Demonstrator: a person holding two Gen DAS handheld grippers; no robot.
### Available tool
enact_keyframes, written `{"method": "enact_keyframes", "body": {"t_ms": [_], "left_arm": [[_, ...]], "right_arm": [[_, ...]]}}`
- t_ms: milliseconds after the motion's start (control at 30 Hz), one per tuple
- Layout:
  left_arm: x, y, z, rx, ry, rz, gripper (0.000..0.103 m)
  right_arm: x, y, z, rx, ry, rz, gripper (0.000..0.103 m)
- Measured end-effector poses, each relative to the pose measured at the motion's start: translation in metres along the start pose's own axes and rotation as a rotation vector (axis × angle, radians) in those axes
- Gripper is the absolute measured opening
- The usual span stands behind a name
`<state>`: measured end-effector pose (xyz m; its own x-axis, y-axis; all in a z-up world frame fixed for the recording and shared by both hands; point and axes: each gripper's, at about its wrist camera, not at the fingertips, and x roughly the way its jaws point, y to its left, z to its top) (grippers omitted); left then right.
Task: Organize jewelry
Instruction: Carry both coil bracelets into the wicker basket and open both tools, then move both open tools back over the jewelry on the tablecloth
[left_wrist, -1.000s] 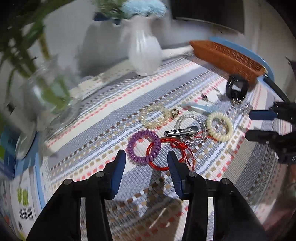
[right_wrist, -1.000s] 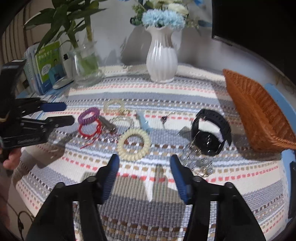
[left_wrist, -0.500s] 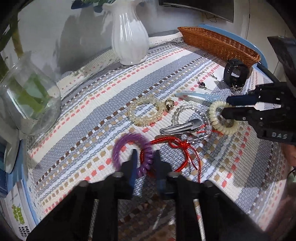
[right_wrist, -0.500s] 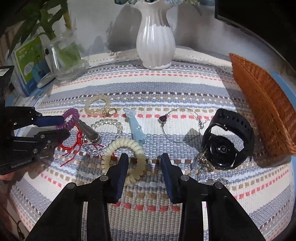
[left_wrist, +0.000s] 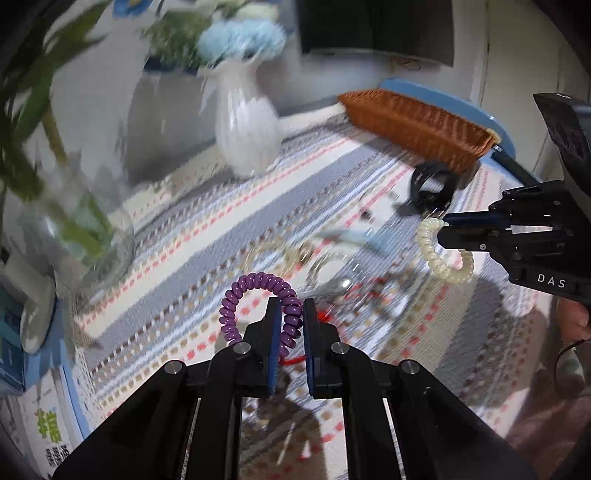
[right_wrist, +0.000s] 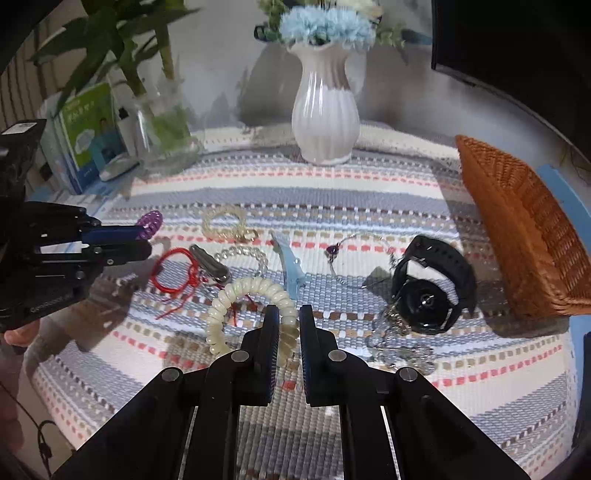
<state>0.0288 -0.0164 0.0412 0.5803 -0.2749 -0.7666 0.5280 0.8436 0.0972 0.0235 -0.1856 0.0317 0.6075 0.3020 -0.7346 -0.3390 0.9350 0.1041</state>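
My left gripper (left_wrist: 289, 308) is shut on a purple coil hair tie (left_wrist: 242, 291) and holds it above the striped cloth; it also shows in the right wrist view (right_wrist: 142, 240). My right gripper (right_wrist: 288, 317) is shut on a cream coil hair tie (right_wrist: 236, 295), lifted off the cloth; it shows in the left wrist view (left_wrist: 441, 230) too. On the cloth lie a red cord bracelet (right_wrist: 173, 273), a metal hair clip (right_wrist: 210, 264), bead bracelets (right_wrist: 225, 225), a blue clip (right_wrist: 291, 269), a thin bangle (right_wrist: 354, 254) and a black watch (right_wrist: 432, 288).
A brown wicker basket (right_wrist: 524, 236) lies at the right edge of the table. A white vase (right_wrist: 325, 107) with flowers stands at the back. A glass jar with a plant (right_wrist: 162, 129) and a booklet (right_wrist: 88, 133) stand at the back left.
Both grippers closed on their coil hair ties and lifted them off the cloth. The left wrist view is blurred from moving.
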Motion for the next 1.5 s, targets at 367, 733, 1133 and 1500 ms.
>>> {"method": "enact_keyframes", "body": {"t_ms": [367, 733, 1133, 1500], "left_arm": [[0.005, -0.085, 0.126, 0.153, -0.104, -0.092, 0.010], [0.134, -0.134, 0.270, 0.052, -0.046, -0.286, 0.010], [0.212, -0.145, 0.288, -0.047, 0.076, -0.410, 0.024], [0.086, -0.109, 0.249, -0.076, -0.075, -0.363, 0.040]], "right_arm": [[-0.064, -0.098, 0.020, 0.116, -0.151, -0.156, 0.011], [-0.015, -0.282, 0.054, 0.397, -0.053, -0.297, 0.011], [0.032, -0.303, 0.056, 0.437, 0.063, -0.254, 0.019], [-0.036, -0.253, 0.055, 0.400, -0.039, -0.248, 0.023]]}}
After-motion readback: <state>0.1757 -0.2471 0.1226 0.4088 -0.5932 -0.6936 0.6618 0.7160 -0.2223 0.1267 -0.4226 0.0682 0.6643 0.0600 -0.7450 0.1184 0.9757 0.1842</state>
